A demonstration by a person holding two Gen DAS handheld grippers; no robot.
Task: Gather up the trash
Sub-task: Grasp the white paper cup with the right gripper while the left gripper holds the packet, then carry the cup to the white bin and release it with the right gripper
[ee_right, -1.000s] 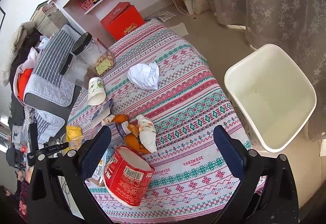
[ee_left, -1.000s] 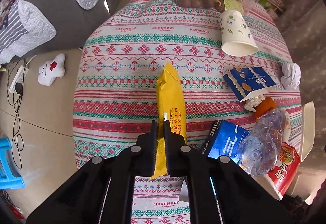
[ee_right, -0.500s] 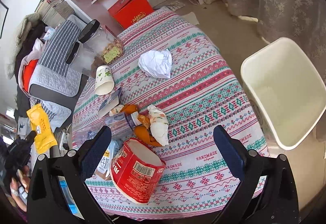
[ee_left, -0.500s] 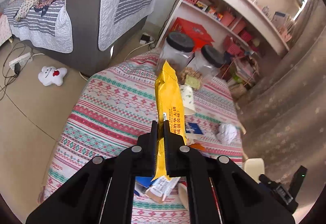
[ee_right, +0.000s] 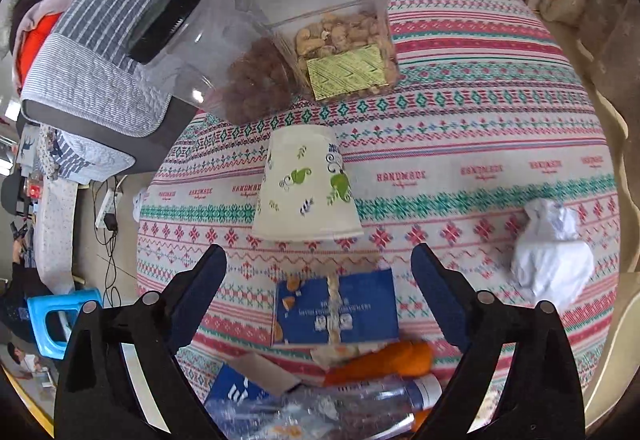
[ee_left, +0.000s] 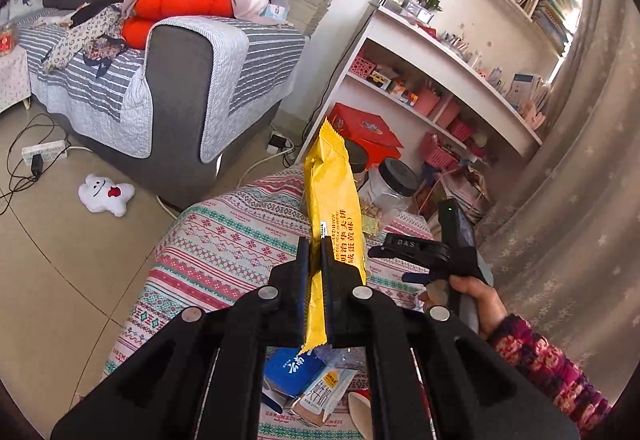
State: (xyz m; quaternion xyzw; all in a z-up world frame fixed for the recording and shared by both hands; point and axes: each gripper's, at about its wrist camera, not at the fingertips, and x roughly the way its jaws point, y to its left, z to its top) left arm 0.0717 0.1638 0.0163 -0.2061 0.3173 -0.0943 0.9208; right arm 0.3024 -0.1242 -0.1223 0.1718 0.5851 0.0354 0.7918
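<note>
My left gripper is shut on a yellow snack wrapper and holds it upright, high above the patterned tablecloth. My right gripper is open and empty, low over the table, with a blue snack box between its fingers and an upturned paper cup just beyond them. A crumpled white paper lies to the right. Orange peel and a crushed plastic bottle lie near the bottom edge.
Two clear jars with black lids stand at the table's far side. A grey sofa and white shelves lie beyond. A blue carton and a milk pack lie under the left gripper.
The left gripper has lifted the yellow wrapper and tilted up toward the room. The right gripper has dropped low over the table toward the paper cup and blue box.
</note>
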